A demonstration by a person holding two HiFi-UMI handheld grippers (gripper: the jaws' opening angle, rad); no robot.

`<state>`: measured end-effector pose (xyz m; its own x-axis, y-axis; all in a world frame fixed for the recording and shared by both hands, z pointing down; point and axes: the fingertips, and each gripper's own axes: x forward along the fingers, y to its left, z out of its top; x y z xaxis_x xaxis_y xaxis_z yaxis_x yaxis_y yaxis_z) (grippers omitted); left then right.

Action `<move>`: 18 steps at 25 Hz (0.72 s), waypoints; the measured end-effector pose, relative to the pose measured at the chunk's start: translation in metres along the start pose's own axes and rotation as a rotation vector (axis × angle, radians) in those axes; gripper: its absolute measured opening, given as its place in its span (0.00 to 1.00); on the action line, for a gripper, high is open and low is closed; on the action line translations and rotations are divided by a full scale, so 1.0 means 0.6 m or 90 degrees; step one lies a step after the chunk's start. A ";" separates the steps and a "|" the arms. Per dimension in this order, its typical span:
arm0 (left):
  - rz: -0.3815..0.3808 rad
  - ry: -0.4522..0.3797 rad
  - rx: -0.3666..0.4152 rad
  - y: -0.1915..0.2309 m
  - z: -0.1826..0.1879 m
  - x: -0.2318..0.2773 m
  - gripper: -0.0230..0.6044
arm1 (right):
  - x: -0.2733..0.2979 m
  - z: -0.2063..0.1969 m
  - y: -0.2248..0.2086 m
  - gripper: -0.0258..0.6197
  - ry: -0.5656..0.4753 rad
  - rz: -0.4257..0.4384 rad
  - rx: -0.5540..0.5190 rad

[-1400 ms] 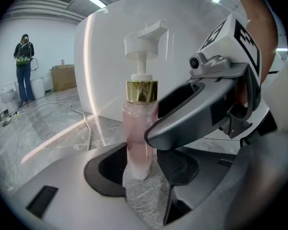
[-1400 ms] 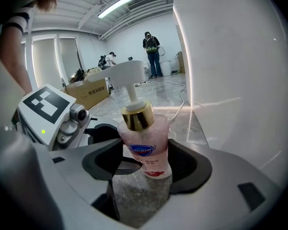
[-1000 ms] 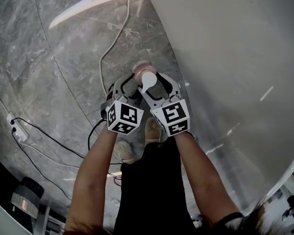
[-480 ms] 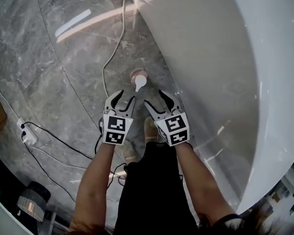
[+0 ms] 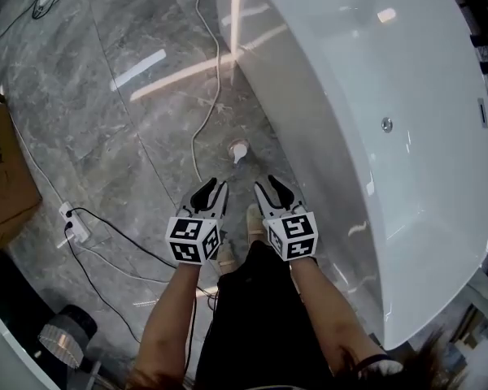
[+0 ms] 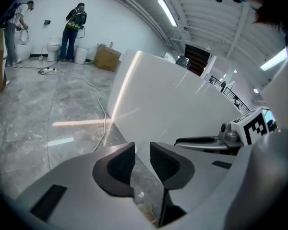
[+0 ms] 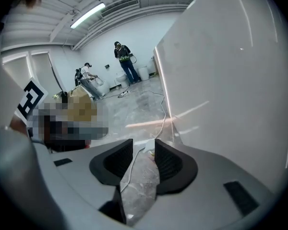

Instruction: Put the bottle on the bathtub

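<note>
The bottle [image 5: 238, 149], white with a pinkish base, stands on the grey marble floor beside the foot of the white bathtub [image 5: 374, 96]. Both grippers hang well above and short of it, side by side. My left gripper [image 5: 214, 187] and right gripper [image 5: 272, 187] have just been closing; their pads stand a narrow gap apart with nothing between them. In the right gripper view the bottle [image 7: 148, 146] shows small and far through the gap. The left gripper view shows only floor between the pads and the bathtub wall [image 6: 173, 99] ahead.
A white cable [image 5: 199, 132] runs across the floor past the bottle. A power strip [image 5: 73, 222] with black leads lies at the left, near a cardboard box [image 5: 4, 169]. The person's shoe [image 5: 252, 216] is under the grippers. People stand far off [image 6: 73, 30].
Both grippers have lifted up and away from the bottle, which stays on the floor. Their jaws have narrowed from wide open. More of the bathtub has come into view.
</note>
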<state>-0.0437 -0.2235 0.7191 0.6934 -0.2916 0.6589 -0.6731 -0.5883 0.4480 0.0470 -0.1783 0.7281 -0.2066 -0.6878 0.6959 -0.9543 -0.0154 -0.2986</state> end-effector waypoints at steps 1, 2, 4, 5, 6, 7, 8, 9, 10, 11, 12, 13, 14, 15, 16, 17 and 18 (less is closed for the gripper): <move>0.000 -0.008 -0.001 -0.011 0.019 -0.013 0.21 | -0.011 0.017 0.004 0.28 -0.004 -0.001 -0.001; 0.001 -0.013 -0.004 -0.021 0.036 -0.024 0.20 | -0.021 0.033 0.006 0.28 -0.008 -0.003 -0.001; 0.013 -0.010 -0.011 -0.034 0.064 -0.046 0.20 | -0.041 0.063 0.012 0.28 -0.015 -0.008 0.007; 0.021 -0.005 -0.015 -0.039 0.075 -0.058 0.20 | -0.051 0.076 0.015 0.26 -0.018 -0.010 0.016; 0.028 -0.004 -0.019 -0.044 0.086 -0.071 0.20 | -0.061 0.089 0.019 0.25 -0.020 -0.011 0.026; 0.032 -0.007 -0.023 -0.049 0.097 -0.085 0.19 | -0.071 0.100 0.024 0.25 -0.022 -0.012 0.032; 0.036 -0.010 -0.027 -0.055 0.107 -0.099 0.18 | -0.080 0.111 0.031 0.25 -0.023 -0.012 0.034; 0.041 -0.012 -0.030 -0.061 0.115 -0.113 0.17 | -0.089 0.121 0.038 0.25 -0.025 -0.010 0.036; 0.047 -0.014 -0.033 -0.068 0.125 -0.126 0.16 | -0.097 0.133 0.045 0.25 -0.028 -0.006 0.039; 0.054 -0.019 -0.036 -0.076 0.137 -0.140 0.16 | -0.106 0.145 0.052 0.25 -0.030 -0.001 0.044; 0.059 -0.027 -0.041 -0.086 0.151 -0.154 0.15 | -0.116 0.158 0.058 0.24 -0.029 0.001 0.052; 0.060 -0.035 -0.044 -0.097 0.164 -0.167 0.14 | -0.128 0.171 0.063 0.24 -0.028 0.002 0.061; 0.060 -0.041 -0.041 -0.108 0.178 -0.180 0.14 | -0.140 0.183 0.069 0.24 -0.028 0.001 0.070; 0.059 -0.045 -0.033 -0.118 0.189 -0.190 0.14 | -0.153 0.194 0.075 0.23 -0.030 -0.001 0.078; 0.059 -0.048 -0.024 -0.126 0.199 -0.200 0.13 | -0.165 0.205 0.080 0.22 -0.034 -0.005 0.080; 0.058 -0.050 -0.016 -0.133 0.208 -0.208 0.13 | -0.177 0.215 0.084 0.20 -0.038 -0.010 0.077; 0.057 -0.052 -0.011 -0.140 0.217 -0.216 0.13 | -0.189 0.224 0.088 0.19 -0.042 -0.016 0.071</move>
<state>-0.0436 -0.2344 0.5173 0.6484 -0.4036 0.6455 -0.7372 -0.5444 0.4001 0.0490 -0.1989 0.5456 -0.1641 -0.7328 0.6604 -0.9281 -0.1120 -0.3550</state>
